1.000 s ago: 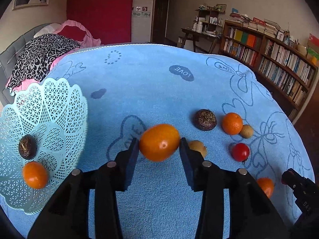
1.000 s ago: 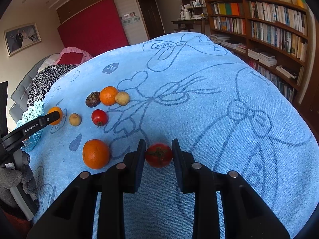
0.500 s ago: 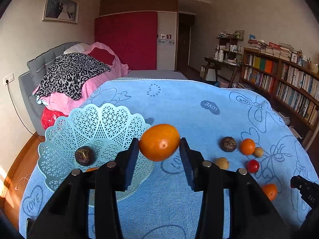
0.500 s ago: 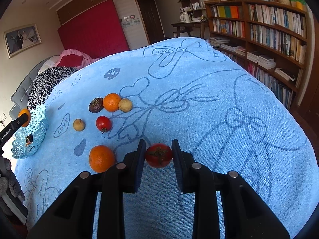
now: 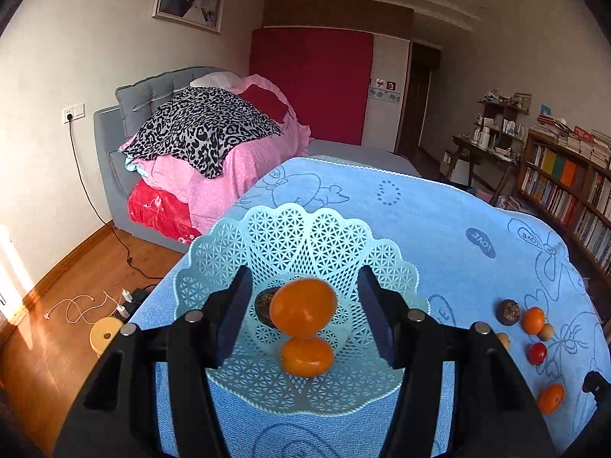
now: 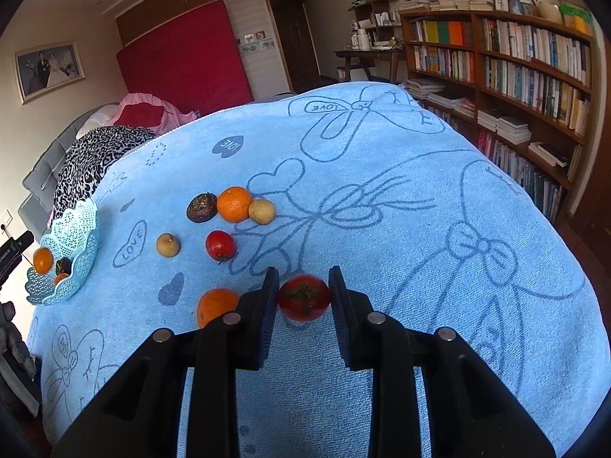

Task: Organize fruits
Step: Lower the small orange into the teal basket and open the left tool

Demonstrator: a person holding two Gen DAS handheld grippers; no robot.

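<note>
Three fruits in basket, counting orange dropping between spread left gripper jaws. Right gripper clamps red fruit; six remain on blue cloth.

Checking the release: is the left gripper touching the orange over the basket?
Apart. The left wrist view shows basket mesh between the orange and each finger of the left gripper.

A red tomato is held between the fingers of the right gripper, with an orange seen just left of them.
</note>
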